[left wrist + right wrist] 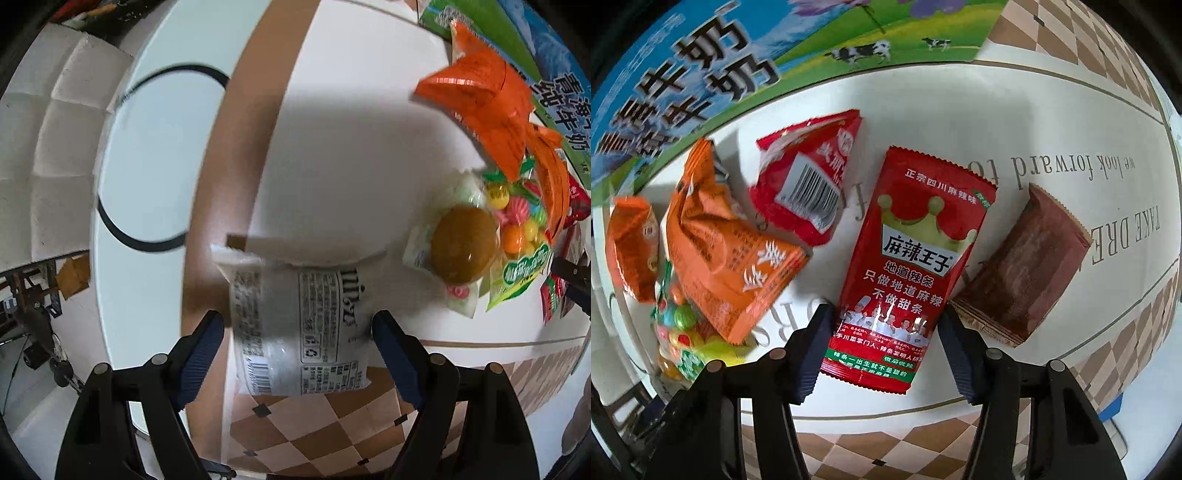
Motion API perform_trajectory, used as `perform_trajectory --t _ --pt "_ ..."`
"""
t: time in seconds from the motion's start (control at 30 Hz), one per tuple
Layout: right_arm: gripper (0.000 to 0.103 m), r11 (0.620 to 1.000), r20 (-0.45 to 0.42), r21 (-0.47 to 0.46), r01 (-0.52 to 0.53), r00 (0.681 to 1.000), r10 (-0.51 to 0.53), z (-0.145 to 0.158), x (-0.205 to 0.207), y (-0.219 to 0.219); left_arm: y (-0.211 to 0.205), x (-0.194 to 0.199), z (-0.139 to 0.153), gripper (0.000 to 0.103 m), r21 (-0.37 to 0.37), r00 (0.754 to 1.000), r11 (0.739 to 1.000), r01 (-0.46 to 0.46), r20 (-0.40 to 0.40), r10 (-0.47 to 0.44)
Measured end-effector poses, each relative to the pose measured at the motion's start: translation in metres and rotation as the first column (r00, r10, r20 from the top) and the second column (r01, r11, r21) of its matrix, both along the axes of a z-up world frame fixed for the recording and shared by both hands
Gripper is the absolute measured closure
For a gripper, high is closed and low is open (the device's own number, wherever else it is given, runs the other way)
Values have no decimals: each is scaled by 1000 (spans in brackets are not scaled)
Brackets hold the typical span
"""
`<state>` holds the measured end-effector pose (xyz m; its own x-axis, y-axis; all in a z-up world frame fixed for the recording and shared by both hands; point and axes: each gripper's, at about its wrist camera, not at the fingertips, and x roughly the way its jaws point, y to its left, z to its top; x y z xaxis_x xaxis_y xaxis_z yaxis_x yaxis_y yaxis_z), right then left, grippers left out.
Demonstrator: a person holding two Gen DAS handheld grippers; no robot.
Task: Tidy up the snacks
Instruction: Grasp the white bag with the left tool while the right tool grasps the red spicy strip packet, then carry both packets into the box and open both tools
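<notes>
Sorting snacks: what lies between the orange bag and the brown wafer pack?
In the right wrist view, the red strip packet lies between the orange bag and brown wafer pack.

The table (1052,122) is white with a brown-and-cream checked border. On it lie a red packet (908,266) with a pale green crown, orange packets (720,251), a brown wafer (1023,273) and a grey-printed clear bag (299,325).

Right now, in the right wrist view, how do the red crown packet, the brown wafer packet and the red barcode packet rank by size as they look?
1. Red crown packet, clearly largest, though nearest the camera.
2. Brown wafer packet.
3. Red barcode packet, close to the wafer; it is crumpled and farther off, so these two are unsure.
</notes>
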<state>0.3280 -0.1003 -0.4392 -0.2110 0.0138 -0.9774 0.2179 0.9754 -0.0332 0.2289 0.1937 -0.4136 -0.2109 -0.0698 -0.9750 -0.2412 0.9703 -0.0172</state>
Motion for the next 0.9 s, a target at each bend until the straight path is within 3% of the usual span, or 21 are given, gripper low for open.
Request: perform_trajectory --t 0.27,0.37,0.53,0.63,0.7,0.9 --pt "44 994 -70 47 -103 992 107 -5 -51 11 0 12 -5 22 14 999 1000 24 31 -25" --pt "34 995 -74 84 -47 996 53 -7 -57 7 -6 16 0 32 20 998 999 39 52 -40" --pt "30 996 -67 84 27 998 -22 -11 -50 -1 -13 11 7 33 66 996 997 50 68 -55" --pt "38 998 -61 24 61 996 -60 -9 -42 -4 -13 10 6 33 67 997 997 35 69 -40" --pt "50 998 -36 10 57 998 -57 -11 -30 -4 -17 7 7 33 64 997 998 29 69 -33" --pt "58 1000 -4 7 11 1000 -11 2 -30 7 -36 -7 13 33 52 997 998 34 69 -37"
